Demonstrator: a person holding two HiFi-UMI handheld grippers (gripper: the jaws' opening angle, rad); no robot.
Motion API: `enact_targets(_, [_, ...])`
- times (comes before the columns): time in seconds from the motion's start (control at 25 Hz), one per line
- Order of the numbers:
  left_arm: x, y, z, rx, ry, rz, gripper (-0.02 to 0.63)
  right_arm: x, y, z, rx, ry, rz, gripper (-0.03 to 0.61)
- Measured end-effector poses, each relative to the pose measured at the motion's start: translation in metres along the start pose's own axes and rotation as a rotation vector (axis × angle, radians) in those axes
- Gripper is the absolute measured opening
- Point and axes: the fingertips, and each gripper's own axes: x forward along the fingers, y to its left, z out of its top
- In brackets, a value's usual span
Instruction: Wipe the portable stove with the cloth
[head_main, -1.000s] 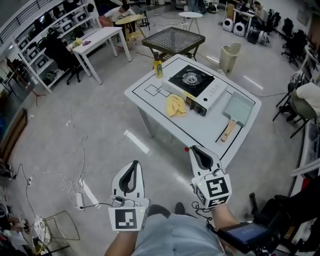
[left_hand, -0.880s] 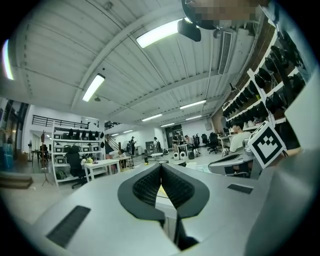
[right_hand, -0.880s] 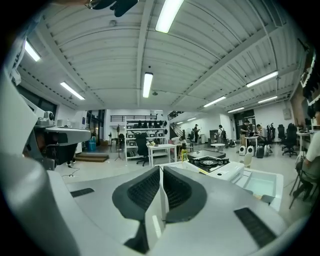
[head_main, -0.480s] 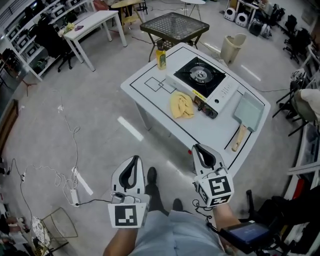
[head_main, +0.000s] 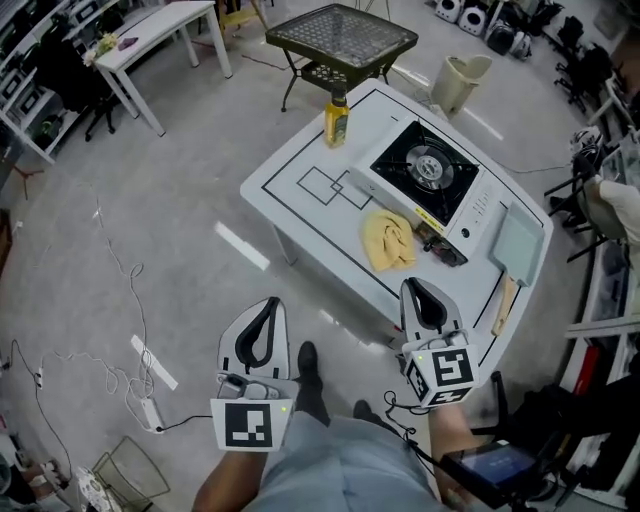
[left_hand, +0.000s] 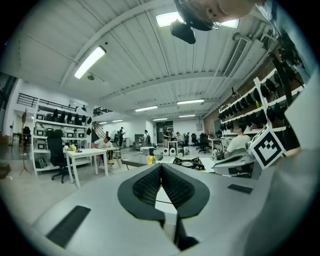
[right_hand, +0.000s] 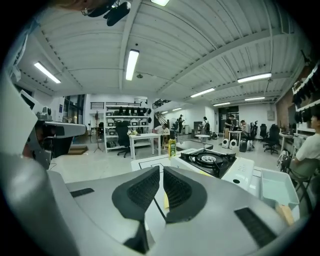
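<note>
A white portable stove (head_main: 432, 177) with a black top and round burner sits on a white table (head_main: 300, 215); the right gripper view shows the stove (right_hand: 210, 161) ahead. A crumpled yellow cloth (head_main: 389, 240) lies on the table just in front of the stove. My right gripper (head_main: 425, 292) hangs shut and empty over the table's near edge, short of the cloth. My left gripper (head_main: 263, 333) is shut and empty over the floor, left of the table. In the left gripper view the left gripper (left_hand: 160, 172) points at the distant stove (left_hand: 188, 162).
A yellow bottle (head_main: 336, 118) stands at the table's far corner. A pale green dustpan with a wooden handle (head_main: 514, 252) lies right of the stove. Beyond are a dark mesh table (head_main: 340, 37), a bin (head_main: 460, 80), cables on the floor (head_main: 120, 300) and chairs at right.
The table with the stove and cloth has come nearer and lower in the head view. Both grippers have advanced with me toward it, still shut; the right one now reaches the table's edge.
</note>
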Motion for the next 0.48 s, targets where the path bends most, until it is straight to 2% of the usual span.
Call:
enact_targets(0.24, [0.042,0.040,0.032,0.018,-0.060,-0.078,0.018,0.040,-0.001,0.049,-0.018,-0.060,-0.091,0.054])
enact_targets(0.48, [0.072,0.047,0.046,0.026,-0.090,-0.154,0.018,0.052,-0.015,0.070,-0.032,-0.088,-0.164,0.055])
